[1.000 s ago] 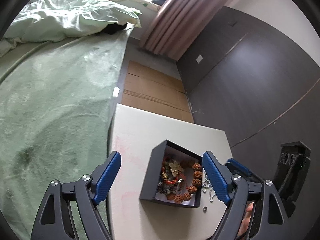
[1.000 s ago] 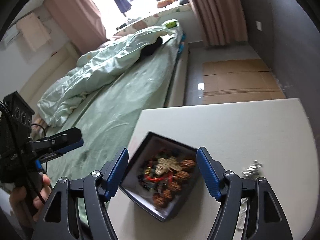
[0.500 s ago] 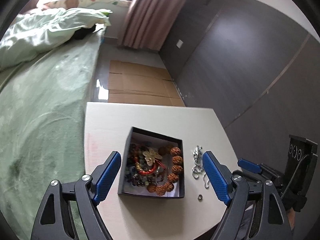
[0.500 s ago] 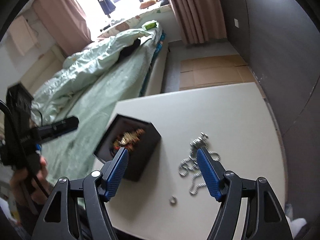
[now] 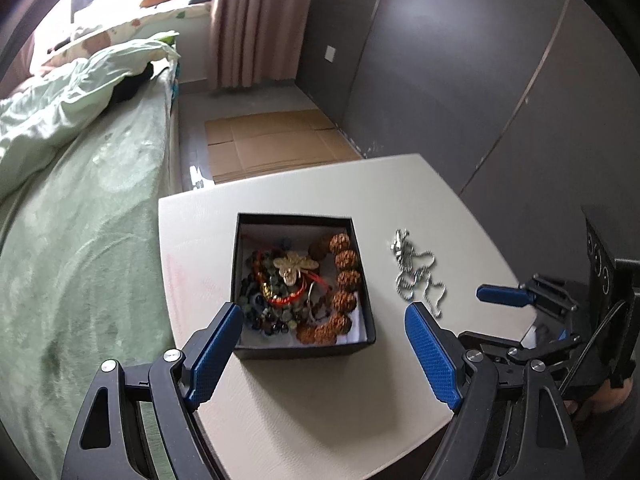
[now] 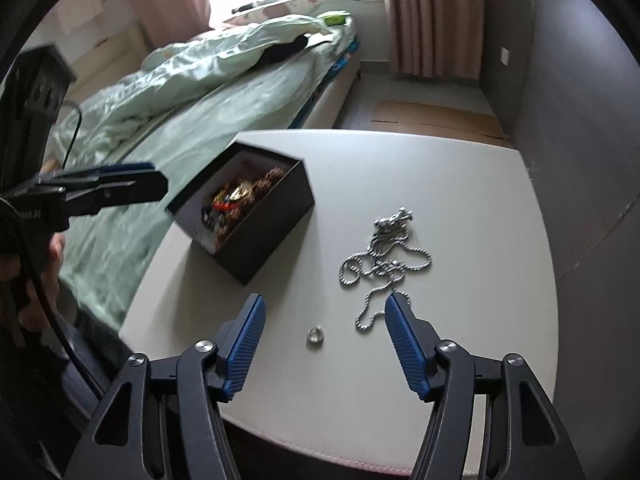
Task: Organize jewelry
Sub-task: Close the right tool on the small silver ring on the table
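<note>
A black jewelry box [image 5: 302, 350] [image 6: 264, 228] stands on the white table [image 5: 320, 412] [image 6: 460, 184], holding a brown bead bracelet [image 5: 342, 280], a gold flower piece [image 5: 294, 266] and dark beads. A silver chain [image 5: 418, 276] [image 6: 384, 264] lies on the table right of the box. A small silver ring [image 6: 315, 336] lies near the table's front. My left gripper [image 5: 324, 344] is open and empty over the box's near edge. My right gripper [image 6: 322, 340] is open and empty, its fingers on either side of the ring and the chain's near end.
A bed with a green cover [image 5: 80, 220] [image 6: 192, 120] runs along the table's left side. Flattened cardboard [image 5: 272, 144] lies on the floor beyond the table. A dark wall [image 5: 480, 80] stands to the right. The right gripper shows in the left wrist view [image 5: 508, 296].
Both grippers have swung right. The right gripper's view left the box and now centres on the chain and ring. The left gripper has come closer over the box. Both stay open.
</note>
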`<action>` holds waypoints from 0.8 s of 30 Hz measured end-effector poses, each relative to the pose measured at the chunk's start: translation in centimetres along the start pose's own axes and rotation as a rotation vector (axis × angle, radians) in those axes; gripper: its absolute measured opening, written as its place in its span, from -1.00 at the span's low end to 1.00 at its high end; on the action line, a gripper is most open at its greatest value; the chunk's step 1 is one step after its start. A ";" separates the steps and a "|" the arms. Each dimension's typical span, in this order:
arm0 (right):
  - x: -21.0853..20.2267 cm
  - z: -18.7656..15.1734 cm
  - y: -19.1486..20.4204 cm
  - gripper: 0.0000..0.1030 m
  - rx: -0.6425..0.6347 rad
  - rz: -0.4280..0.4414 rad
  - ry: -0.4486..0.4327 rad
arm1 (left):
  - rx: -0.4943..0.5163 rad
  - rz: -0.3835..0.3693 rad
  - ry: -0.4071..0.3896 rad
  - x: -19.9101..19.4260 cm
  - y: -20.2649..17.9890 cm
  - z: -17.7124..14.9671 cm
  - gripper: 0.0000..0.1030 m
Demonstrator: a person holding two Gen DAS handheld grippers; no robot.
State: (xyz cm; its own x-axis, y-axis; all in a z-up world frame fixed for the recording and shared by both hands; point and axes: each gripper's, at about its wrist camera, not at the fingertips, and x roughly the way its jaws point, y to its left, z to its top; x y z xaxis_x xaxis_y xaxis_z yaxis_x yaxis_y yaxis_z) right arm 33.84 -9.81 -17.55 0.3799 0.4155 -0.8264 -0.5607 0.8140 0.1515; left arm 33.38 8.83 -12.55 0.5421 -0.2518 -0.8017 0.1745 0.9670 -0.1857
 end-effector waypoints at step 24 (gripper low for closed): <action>5.7 -1.7 1.5 -0.72 -0.147 -0.042 0.141 | 0.031 0.004 0.008 1.0 -0.4 0.5 0.63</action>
State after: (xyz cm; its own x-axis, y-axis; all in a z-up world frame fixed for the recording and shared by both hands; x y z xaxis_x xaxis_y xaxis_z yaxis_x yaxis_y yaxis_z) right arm 33.90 -6.90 -22.92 0.3038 0.3132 -0.8998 -0.6518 0.7571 0.0435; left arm 34.30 8.15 -12.97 0.5367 -0.2471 -0.8068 0.1976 0.9664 -0.1646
